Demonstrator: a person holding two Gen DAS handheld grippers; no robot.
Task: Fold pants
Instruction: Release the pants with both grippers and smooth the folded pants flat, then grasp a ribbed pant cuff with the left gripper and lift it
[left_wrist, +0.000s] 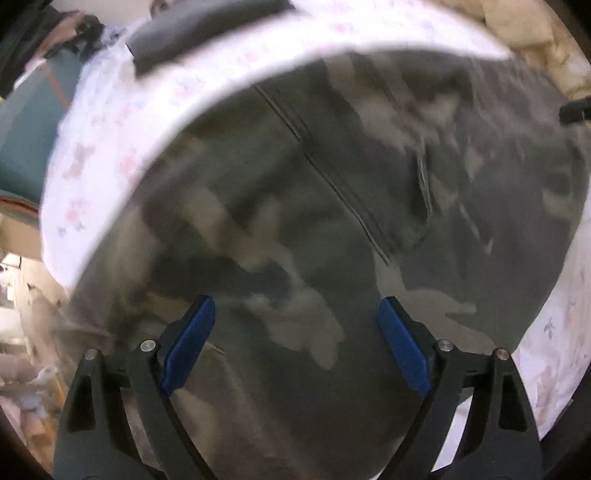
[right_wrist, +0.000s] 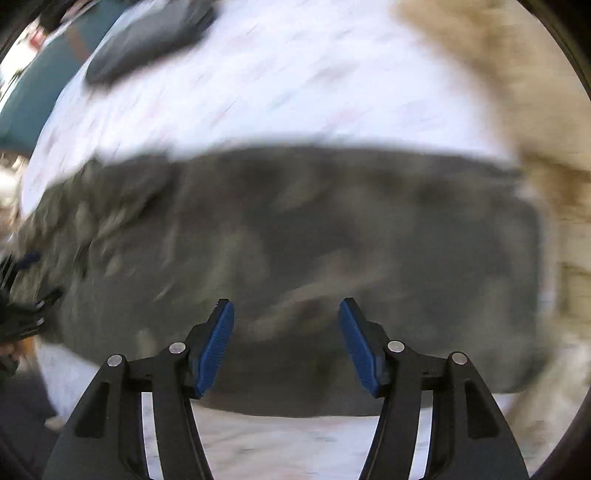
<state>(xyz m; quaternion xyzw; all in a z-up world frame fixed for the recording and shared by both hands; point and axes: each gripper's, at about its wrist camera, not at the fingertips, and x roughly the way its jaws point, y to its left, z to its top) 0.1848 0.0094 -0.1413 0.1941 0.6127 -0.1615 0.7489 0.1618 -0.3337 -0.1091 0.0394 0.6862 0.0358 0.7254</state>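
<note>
My left gripper (left_wrist: 295, 314) hangs wide open, nothing between its blue pads (left_wrist: 192, 343), pointing down at the camouflage pants (left_wrist: 332, 221) spread flat on the flower-print sheet (left_wrist: 92, 166). A long seam runs up the pants from just above my fingertips, and a dark pillow (left_wrist: 207, 33) lies on the sheet beyond the pants' far edge. My right gripper (right_wrist: 287, 317) hovers with its jaws parted and empty over the pants (right_wrist: 295, 240), near their close edge; that view is smeared. The pants look already doubled into a broad block, so I judge a fold has been laid; next, each claw must take an edge and carry it across evenly.
</note>
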